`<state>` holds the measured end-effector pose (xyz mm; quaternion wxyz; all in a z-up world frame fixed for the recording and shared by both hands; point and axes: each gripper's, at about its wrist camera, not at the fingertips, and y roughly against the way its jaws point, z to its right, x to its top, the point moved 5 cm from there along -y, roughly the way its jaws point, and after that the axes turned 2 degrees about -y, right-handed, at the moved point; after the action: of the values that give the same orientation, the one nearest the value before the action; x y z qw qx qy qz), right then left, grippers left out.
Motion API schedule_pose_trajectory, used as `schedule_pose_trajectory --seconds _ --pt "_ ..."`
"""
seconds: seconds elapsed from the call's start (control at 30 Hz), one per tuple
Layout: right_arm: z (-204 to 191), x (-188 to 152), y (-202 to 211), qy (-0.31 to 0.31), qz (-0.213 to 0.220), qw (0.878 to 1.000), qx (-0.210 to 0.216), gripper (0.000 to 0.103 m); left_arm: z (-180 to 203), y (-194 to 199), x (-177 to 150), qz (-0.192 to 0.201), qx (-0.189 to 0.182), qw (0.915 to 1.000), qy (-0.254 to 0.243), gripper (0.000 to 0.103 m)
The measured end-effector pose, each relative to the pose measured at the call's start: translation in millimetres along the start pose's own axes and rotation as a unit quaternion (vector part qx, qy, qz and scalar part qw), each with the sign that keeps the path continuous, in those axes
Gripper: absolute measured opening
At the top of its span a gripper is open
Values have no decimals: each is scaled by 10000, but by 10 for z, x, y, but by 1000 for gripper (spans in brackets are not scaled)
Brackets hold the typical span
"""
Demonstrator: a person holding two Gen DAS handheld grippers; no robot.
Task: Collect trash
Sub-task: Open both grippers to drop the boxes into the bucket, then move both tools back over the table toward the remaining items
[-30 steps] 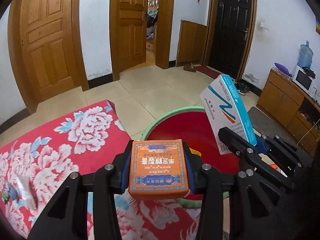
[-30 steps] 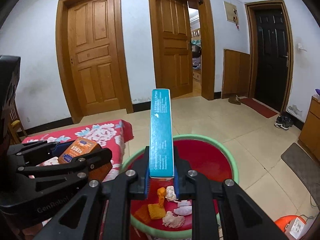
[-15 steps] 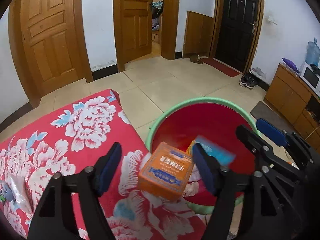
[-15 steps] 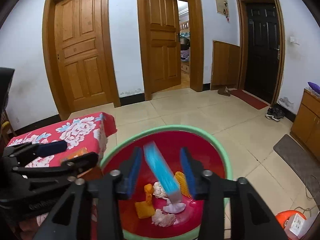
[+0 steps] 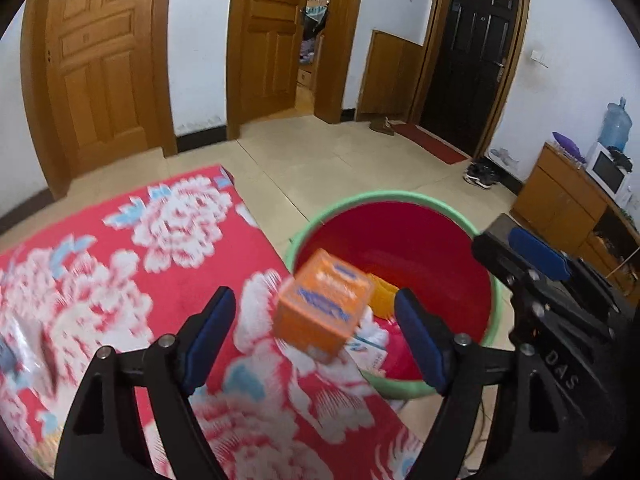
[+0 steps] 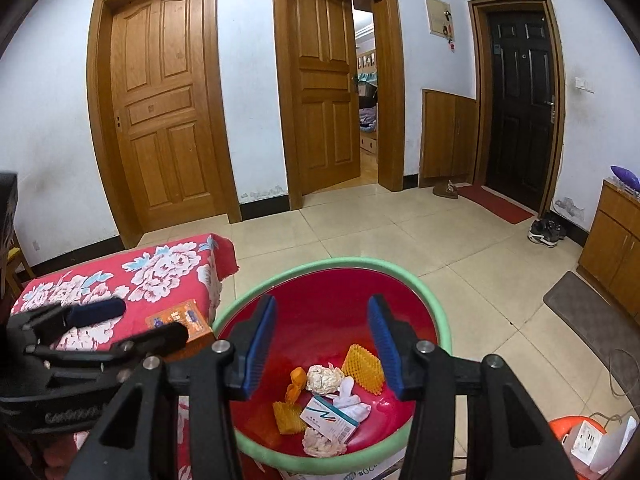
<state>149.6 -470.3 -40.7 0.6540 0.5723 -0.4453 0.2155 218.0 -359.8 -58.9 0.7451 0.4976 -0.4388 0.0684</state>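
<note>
Left tongs [image 5: 316, 320] and right tongs [image 6: 322, 340]: spread wide, nothing gripped. Square orange cardboard box [image 5: 322, 306]: blurred, between the left pads. Round red plastic basin with green rim [image 6: 394, 276]: crumpled trash and flat white carton [image 6: 329, 418] contained.

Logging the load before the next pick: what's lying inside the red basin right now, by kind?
Mesh foam sleeves: 2
White paper wads: 3
Orange scrap: 1
Blue-and-white box: 1
Total: 7

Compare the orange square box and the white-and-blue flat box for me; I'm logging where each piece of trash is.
The orange square box is blurred, near the basin's rim; the white-and-blue flat box lies sharp inside the red basin with a green rim. The orange one is chunky, the white-and-blue one thin. Neither is gripped: left gripper and right gripper are open.
</note>
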Motion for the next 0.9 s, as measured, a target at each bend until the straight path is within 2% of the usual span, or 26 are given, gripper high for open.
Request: schedule_pose_trajectory --seconds 0.1,0.3,0.37,0.57,0.77,0.9 --pt "-2 -2 2 -59 -16 10000 -2 51 68 -57 -43 -20 -278 9996 70 71" --pt "89 27 131 -182 55 9998 -63 50 205 76 23 289 -894 9956 4 73" --pt "103 36 176 -139 96 9998 -110 50 229 144 41 419 -682 9967 -143 73" --pt "49 72 273 -140 125 9998 -24 50 145 291 -74 289 -221 9990 -267 73" --pt "-96 -23 458 32 51 9999 110 50 -145 601 -368 183 421 9982 -380 73" --pt "-234 -141 621 76 -40 9995 302 50 -298 878 -580 157 593 9976 -333 73"
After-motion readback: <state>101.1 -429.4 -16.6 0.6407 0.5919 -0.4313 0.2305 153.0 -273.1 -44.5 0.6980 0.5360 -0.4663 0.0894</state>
